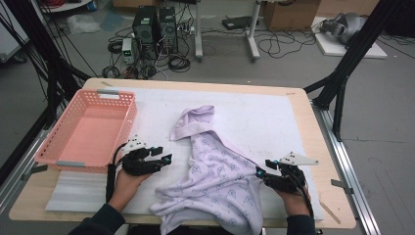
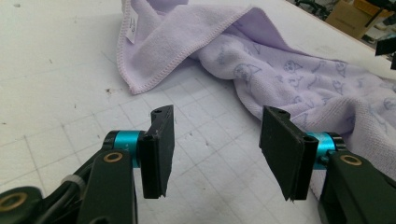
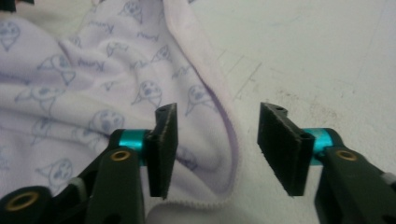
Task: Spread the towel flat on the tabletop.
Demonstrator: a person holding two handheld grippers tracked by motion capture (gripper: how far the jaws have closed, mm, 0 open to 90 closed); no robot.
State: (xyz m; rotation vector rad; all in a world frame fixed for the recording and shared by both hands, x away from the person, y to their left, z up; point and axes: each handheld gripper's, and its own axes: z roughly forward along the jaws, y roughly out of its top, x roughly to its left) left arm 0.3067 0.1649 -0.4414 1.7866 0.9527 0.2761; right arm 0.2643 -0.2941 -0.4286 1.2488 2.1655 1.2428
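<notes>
We see both pairs of jaws released: left gripper (image 2: pixel 215 154) over bare white mat (image 2: pixel 60 93), right gripper (image 3: pixel 215 149) astride the hemmed edge of the towel (image 1: pixel 215 176). This soft, printed lilac terry lies crumpled mid-table, its near end cut off at the table's front edge.

Counts, high view:
- Lilac printed towel (image 1: pixel 215 181): one, crumpled, centre to lower centre of frame.
- Pink plastic basket (image 1: pixel 105 147): one, left of frame.
- Tongs: two — left tongs (image 1: pixel 165 155) lower left of centre, right tongs (image 1: pixel 262 171) lower right.
- Hands: two, entering from bottom edge.
- White mat (image 1: pixel 254 117): one, covering the tabletop (image 1: pixel 313 147).
- Tabletop: one.
- Computer towers (image 1: pixel 155 27): two, side by side, upper centre on floor.
- Cardboard box (image 1: pixel 288 14): one, top right of centre.
</notes>
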